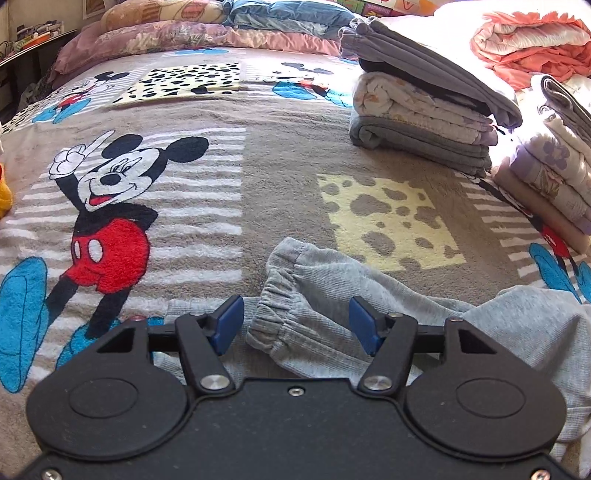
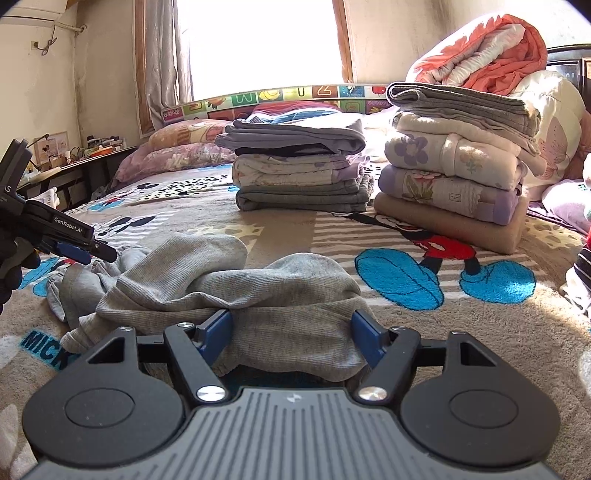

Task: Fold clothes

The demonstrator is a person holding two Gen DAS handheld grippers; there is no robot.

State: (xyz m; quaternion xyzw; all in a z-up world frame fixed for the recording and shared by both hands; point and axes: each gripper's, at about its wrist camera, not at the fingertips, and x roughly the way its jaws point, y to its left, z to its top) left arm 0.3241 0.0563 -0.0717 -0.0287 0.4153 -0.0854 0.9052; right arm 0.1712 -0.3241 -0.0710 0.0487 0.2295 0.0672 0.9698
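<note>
Grey sweatpants (image 1: 317, 295) lie crumpled on the Mickey Mouse bedspread (image 1: 258, 155). In the left wrist view my left gripper (image 1: 295, 323) is open, its blue pads either side of an elastic leg cuff (image 1: 277, 317) just above the bed. In the right wrist view my right gripper (image 2: 291, 334) is open around the bunched waist end of the sweatpants (image 2: 288, 295). The left gripper (image 2: 88, 253) also shows at the far left of that view, by the leg end.
Two stacks of folded clothes stand on the bed: one grey-topped (image 2: 299, 166), one with floral quilts (image 2: 458, 155). An orange-and-white quilt (image 2: 484, 51) is piled behind. Pillows (image 1: 192, 33) lie at the head. A cluttered desk (image 2: 74, 158) stands at the left wall.
</note>
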